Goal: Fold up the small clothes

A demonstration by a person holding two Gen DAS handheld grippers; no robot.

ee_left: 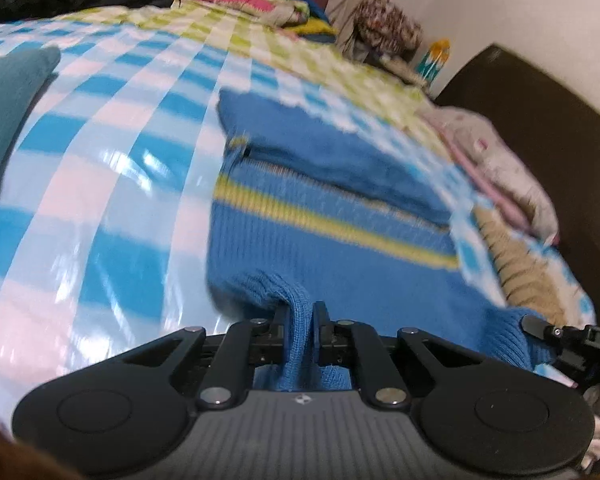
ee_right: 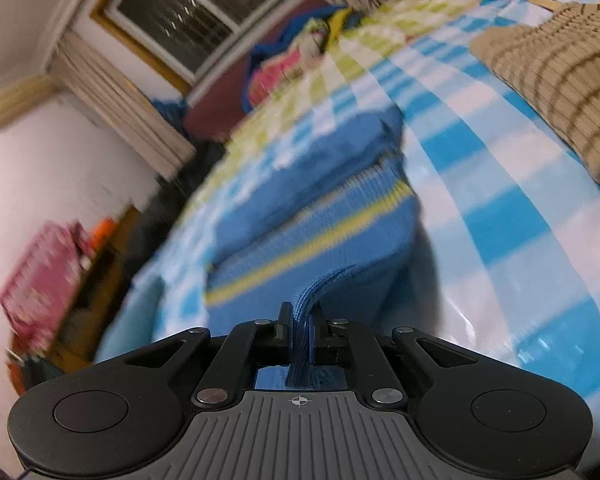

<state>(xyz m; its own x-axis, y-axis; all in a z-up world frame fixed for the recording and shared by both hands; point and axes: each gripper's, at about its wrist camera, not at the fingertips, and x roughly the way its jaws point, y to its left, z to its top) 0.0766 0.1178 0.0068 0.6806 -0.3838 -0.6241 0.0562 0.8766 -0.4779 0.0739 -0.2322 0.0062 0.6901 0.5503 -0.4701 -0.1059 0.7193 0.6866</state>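
At the far left of your left wrist view a teal cushion (ee_left: pixel 8 92) lies on the bed (ee_left: pixel 112 168), which is covered in a shiny blue, white and green checked sheet. Right of it, mid-frame, the blue knit sweater (ee_left: pixel 332 240) with its yellow stripe lies on that sheet, a sleeve folded across its upper part. Your left gripper (ee_left: pixel 300 312) has its fingers (ee_left: pixel 280 316) clamped on a raised ridge of the sweater's ribbed hem. Further right, the tip of your right gripper (ee_left: pixel 540 326) pinches the same hem at its other corner. Beyond that a tan striped knit (ee_left: pixel 516 264) lies near the bed's edge.

In your right wrist view a pink box (ee_right: pixel 40 280) sits at the left by the wall, with a window (ee_right: pixel 196 12) above. In the centre, your right gripper (ee_right: pixel 300 320) has its fingers (ee_right: pixel 286 320) closed on a bunched fold of the blue knit sweater (ee_right: pixel 300 232). The tan striped knit (ee_right: pixel 556 80) lies well apart at the upper right.
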